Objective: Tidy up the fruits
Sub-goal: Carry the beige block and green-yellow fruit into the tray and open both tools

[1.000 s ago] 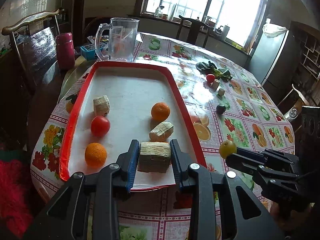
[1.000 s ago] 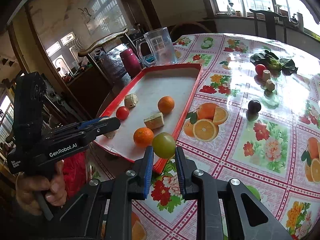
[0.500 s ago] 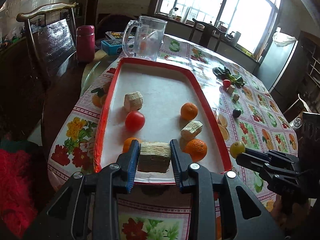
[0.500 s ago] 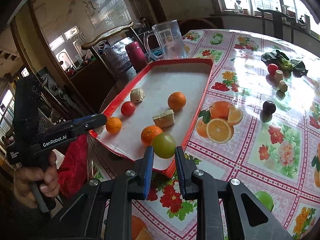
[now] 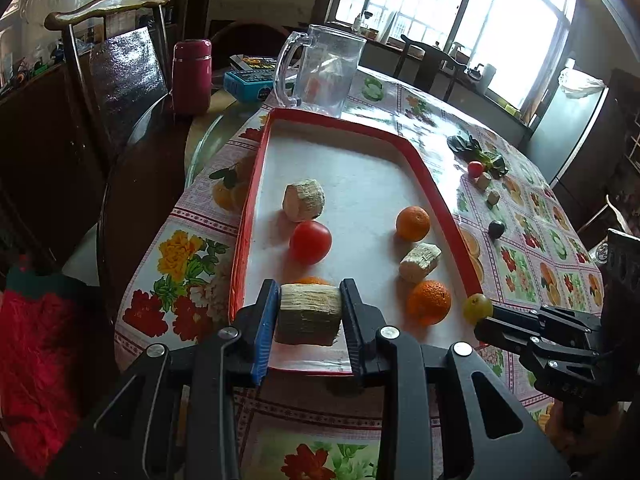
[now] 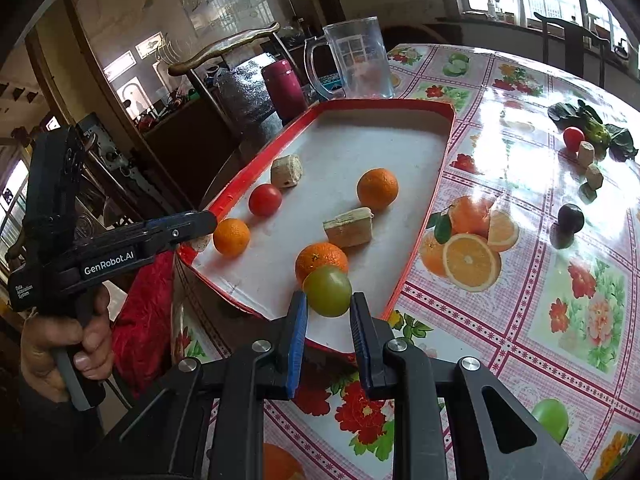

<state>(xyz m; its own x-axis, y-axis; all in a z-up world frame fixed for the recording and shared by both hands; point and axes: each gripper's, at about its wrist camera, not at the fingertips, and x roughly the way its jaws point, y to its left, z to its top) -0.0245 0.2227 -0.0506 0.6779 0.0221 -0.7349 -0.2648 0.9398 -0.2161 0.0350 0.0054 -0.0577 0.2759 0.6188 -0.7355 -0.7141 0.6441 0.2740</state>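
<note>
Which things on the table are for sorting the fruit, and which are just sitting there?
For the job:
red tray
green fruit in the right gripper
tan chunk in the left gripper
oranges
tomato

Just lying about:
clear jug
maroon flask
blue box

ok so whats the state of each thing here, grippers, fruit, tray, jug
left gripper: shut on the fibrous chunk, over the tray's near edge
right gripper: shut on the green fruit, over the tray's near edge
red tray: holds three oranges, a tomato, two chunks
clear jug: upright, looks empty
maroon flask: upright, lid on
dark plum: loose on the tablecloth, outside the tray
</note>
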